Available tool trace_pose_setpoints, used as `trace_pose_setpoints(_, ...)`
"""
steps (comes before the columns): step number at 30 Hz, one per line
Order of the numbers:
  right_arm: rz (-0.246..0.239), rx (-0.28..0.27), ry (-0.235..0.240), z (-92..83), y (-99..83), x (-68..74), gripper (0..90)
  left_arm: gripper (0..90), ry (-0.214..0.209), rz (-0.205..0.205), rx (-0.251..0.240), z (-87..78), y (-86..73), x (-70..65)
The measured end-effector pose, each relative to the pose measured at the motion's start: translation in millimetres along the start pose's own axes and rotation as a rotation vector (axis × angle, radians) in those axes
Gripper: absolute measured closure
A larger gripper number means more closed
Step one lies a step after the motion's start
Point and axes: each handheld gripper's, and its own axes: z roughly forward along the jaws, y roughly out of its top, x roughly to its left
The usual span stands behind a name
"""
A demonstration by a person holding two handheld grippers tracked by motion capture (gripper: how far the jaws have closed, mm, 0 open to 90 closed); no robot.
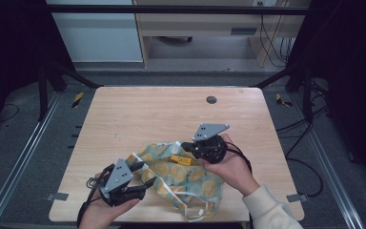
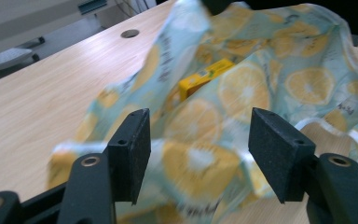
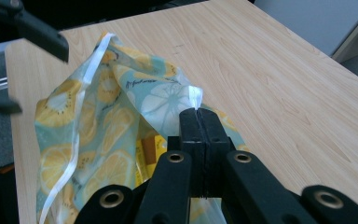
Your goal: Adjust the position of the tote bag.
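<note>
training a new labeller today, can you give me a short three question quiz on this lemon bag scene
1. True or false: the right gripper is shut on the rim of the lemon-print fabric bag with white trim.
2. Multiple choice: the left gripper is A) open, with the bag's cloth beyond its jaws; B) shut on a strap; C) holding the box.
3. Fill in: the small yellow box lies ___ the bag's mouth.

Key
1. True: its jaws are pressed together with the white-edged rim between them.
2. A
3. inside; it shows through the opening, on the light wooden table.
</note>
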Motion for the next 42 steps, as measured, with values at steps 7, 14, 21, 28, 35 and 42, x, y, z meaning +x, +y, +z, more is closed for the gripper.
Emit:
trace_pose_setpoints(7, 0.014, -0.01, 0.02, 3.1, 7.1, -6.1, 90.0, 33.3, -0.05, 0.032, 0.025, 33.6, 12.0, -4.4)
trace_pose_setpoints(14, 0.017, -0.001, 0.025, 3.7, 7.9, -6.8, 90.0, 21.3, -0.103, 0.023, 0.074, 60.2, 8.9, 5.8)
trace_pose_setpoints(21, 0.02, 0.003, 0.029, 4.6, 7.4, -8.1, 90.0, 16.3, -0.137, 0.025, 0.094, 71.6, 10.3, 12.4)
trace_pose_setpoints(28, 0.021, 0.0, 0.033, 4.9, 8.3, -8.7, 90.0, 16.2, -0.187, -0.004, 0.136, 82.3, 1.4, 18.1)
trace_pose_setpoints(35, 0.025, 0.003, 0.03, 4.9, 7.1, -9.5, 90.0, 22.7, -0.22, -0.016, 0.16, 82.8, -6.4, 17.9)
trace_pose_setpoints(42, 0.028, 0.006, 0.024, 5.9, 5.3, -11.8, 90.0, 39.3, -0.216, -0.004, 0.177, 78.0, -13.5, 14.6)
